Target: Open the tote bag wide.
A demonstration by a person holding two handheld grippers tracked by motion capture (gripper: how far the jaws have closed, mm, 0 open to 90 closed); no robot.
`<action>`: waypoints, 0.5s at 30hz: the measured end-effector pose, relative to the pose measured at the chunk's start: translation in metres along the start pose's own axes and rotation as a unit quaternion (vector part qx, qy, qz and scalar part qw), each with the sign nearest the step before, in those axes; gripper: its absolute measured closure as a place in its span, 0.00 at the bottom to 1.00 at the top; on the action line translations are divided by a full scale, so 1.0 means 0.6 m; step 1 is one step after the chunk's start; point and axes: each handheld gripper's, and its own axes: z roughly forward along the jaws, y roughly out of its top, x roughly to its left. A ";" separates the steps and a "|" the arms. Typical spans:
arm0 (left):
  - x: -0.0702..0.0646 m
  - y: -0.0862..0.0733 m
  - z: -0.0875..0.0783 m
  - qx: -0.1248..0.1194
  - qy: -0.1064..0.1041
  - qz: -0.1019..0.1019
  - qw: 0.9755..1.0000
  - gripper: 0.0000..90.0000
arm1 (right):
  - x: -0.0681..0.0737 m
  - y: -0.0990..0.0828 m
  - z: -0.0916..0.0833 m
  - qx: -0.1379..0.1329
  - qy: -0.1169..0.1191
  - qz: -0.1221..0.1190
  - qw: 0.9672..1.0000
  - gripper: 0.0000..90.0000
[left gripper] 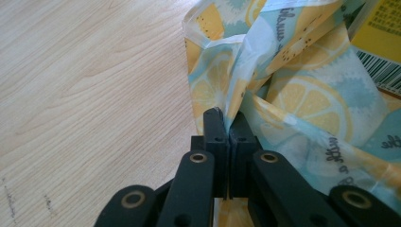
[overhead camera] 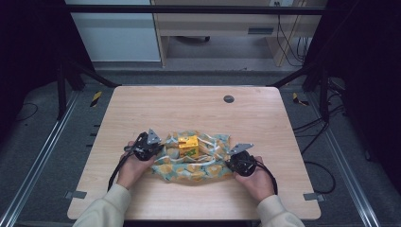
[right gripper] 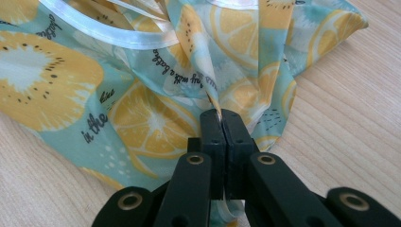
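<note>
Two tongs, one lemon-print bag (overhead camera: pixel 191 163) and one yellow box (overhead camera: pixel 188 145) on my desk (overhead camera: pixel 189 109) from up high; the box sits in the bag. Left gripper view: my left tongs (left gripper: pixel 226 118) pinched tight on the bag's edge. Right gripper view: my right tongs (right gripper: pixel 220 116) clamped on the fabric too.

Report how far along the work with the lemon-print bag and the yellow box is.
Done: the yellow box sits on the lemon-print bag. In hand: the left gripper and right gripper are each shut on a fold of the bag at opposite ends. Left: whether the box is fully inside is unclear.
</note>
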 end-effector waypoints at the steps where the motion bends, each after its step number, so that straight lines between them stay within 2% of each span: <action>1: 0.000 0.000 0.000 0.000 0.000 0.000 1.000 0.99 | 0.000 0.000 0.000 0.000 0.000 0.001 1.000 0.99; 7: 0.001 -0.001 0.000 0.004 0.000 -0.001 1.000 0.99 | 0.001 -0.001 0.001 0.002 -0.001 0.000 1.000 0.99; 10: 0.000 0.001 -0.002 0.001 0.005 -0.007 1.000 0.95 | 0.001 0.000 0.000 0.000 -0.001 0.002 1.000 0.97; 12: 0.001 0.002 -0.011 -0.006 0.011 -0.002 1.000 0.88 | 0.003 0.001 -0.005 -0.004 -0.001 0.004 1.000 0.89; 15: 0.005 0.006 -0.032 -0.028 0.034 -0.009 0.999 0.68 | 0.005 0.006 -0.023 -0.028 -0.008 0.003 1.000 0.69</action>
